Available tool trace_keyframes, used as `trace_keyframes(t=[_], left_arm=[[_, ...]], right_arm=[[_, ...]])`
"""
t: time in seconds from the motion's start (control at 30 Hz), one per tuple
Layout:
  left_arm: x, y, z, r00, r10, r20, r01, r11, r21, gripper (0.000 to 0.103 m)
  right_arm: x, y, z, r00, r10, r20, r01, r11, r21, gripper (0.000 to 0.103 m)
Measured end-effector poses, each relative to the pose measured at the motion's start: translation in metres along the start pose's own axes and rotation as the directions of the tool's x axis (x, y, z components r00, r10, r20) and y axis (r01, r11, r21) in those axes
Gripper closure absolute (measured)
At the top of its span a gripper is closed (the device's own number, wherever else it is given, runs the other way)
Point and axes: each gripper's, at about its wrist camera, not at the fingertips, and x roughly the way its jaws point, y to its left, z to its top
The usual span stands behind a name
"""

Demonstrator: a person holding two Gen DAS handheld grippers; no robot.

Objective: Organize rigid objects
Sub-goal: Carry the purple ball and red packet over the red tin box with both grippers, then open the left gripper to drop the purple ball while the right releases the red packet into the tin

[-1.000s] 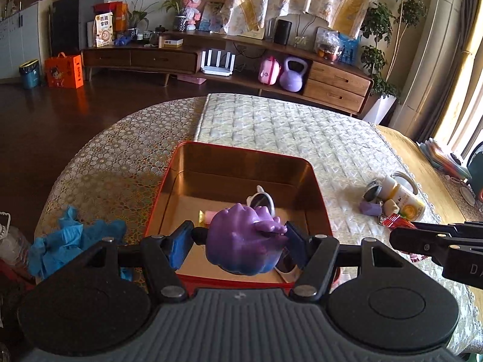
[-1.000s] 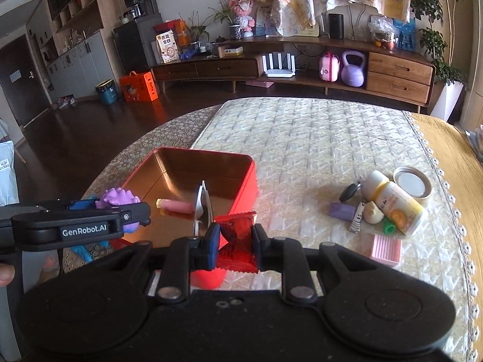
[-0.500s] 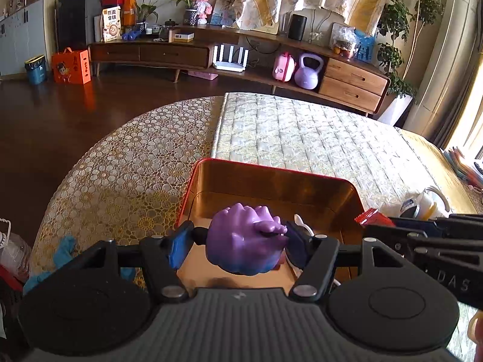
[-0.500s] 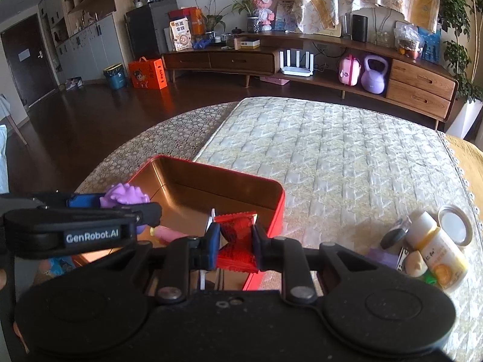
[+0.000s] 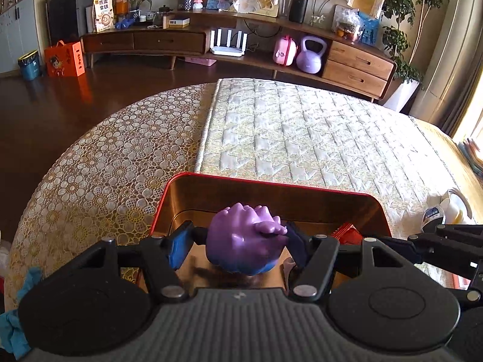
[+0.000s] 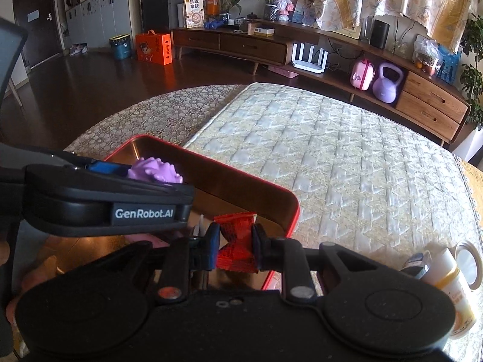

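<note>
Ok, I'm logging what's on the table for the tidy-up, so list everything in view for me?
tin box: 1, red outside and gold inside, near edge of the table
spiky toy: 1, purple, in the left tongs over the box
snack packet: 1, red, in the right tongs at the box's right rim
bottle: 1, white and yellow, lying on the table right of the box
lid: 1, white, beside the bottle
cloth: 1, blue, left table edge
left tongs: shut on the toy
right tongs: shut on the packet
</note>
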Motion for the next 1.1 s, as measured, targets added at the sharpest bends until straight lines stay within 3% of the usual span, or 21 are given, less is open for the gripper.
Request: trace_keyframes(t=[0.33, 0.6, 0.83, 0.9, 1.1], left_arm=[[0.014, -0.011, 0.000, 0.999, 0.030, -0.028, -0.027, 0.996, 0.089, 0.038], [0.018, -0.017, 0.000, 0.998, 0.052, -0.035, -0.048, 0.993, 0.107, 0.037], [0.012, -0.015, 0.001, 0.998, 0.058, -0.009, -0.057, 0.994, 0.091, 0.037], [0.007, -0.014, 0.001, 0.999, 0.053, 0.002, -0.053, 0.995, 0.082, 0.030], [-0.011, -0.016, 0.001, 0.998, 0.045, 0.033, -0.047, 0.996, 0.077, 0.029]], right_arm=[[0.009, 0.009, -0.003, 1.000, 0.014, -0.017, -0.014, 0.999, -0.041, 0.080], [-0.001, 0.009, -0.008, 0.999, 0.033, -0.010, -0.034, 0.999, -0.039, 0.074], [-0.015, 0.004, -0.012, 0.997, 0.071, 0.002, -0.071, 0.997, -0.005, 0.063], [-0.020, 0.003, -0.014, 0.997, 0.080, 0.006, -0.080, 0.997, 0.001, 0.056], [-0.036, 0.003, -0.018, 0.994, 0.107, 0.020, -0.107, 0.994, 0.011, 0.051]])
